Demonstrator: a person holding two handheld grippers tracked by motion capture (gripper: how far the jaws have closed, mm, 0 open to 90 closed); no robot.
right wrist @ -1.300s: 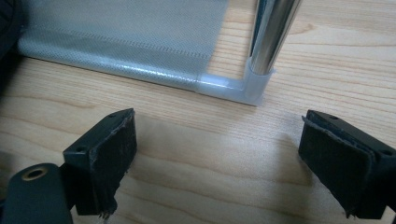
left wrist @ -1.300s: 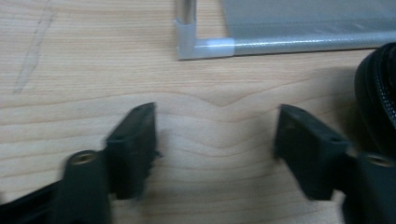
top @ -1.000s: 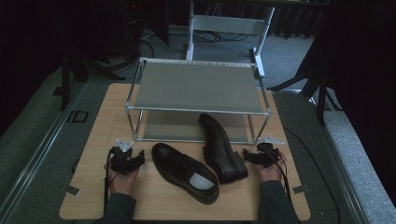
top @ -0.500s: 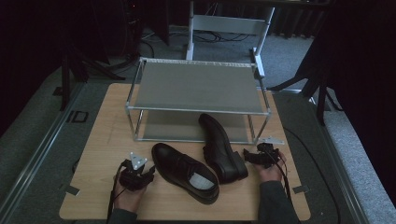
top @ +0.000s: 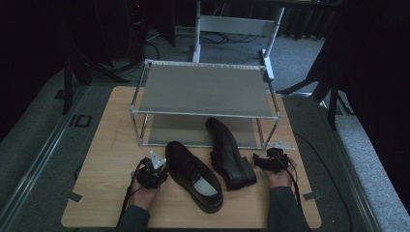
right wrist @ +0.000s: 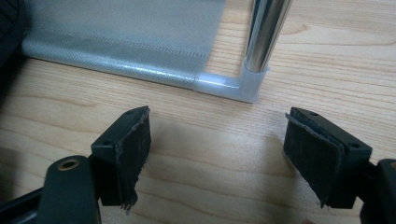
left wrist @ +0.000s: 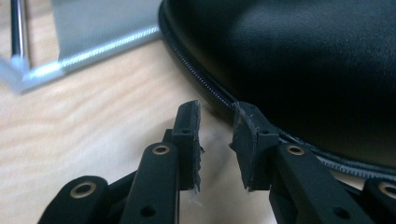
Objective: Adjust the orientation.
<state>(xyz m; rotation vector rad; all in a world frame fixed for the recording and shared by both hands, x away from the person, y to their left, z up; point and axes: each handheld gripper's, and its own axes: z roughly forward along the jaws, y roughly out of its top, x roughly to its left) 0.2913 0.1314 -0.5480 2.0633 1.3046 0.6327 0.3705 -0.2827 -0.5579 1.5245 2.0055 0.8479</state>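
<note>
I am working two hand-held grippers at a wooden bench [top: 111, 145], and I am judging the job, putting a pair of black shoes onto a shoe rack, as barely begun; both shoes are lying on the bench in front of the rack and neither shelf is carrying anything.

Nearest me, the left gripper [top: 153, 170] is sitting just beside the left shoe [top: 193, 174], which is resting upright with its opening facing up; in the left gripper view its fingers [left wrist: 189, 135] are standing nearly closed with a narrow gap between them, grasping nothing, right at the stitched welt of that shoe [left wrist: 303, 60]. The right gripper [top: 269, 162] is resting just beside the heel of the right shoe [top: 229, 150], which is lying on its side with its toe reaching under the rack; its fingers [right wrist: 133, 144] are spread wide and released over bare wood.

Farther off, the rack [top: 203, 89] is standing with two grey fabric shelves in a metal frame; its corner post [right wrist: 261, 37] is showing in the right gripper view.

I am reading no brand or label on the shoes; some dark marking on the bench's left edge [top: 82, 121] is too unclear to read.
</note>
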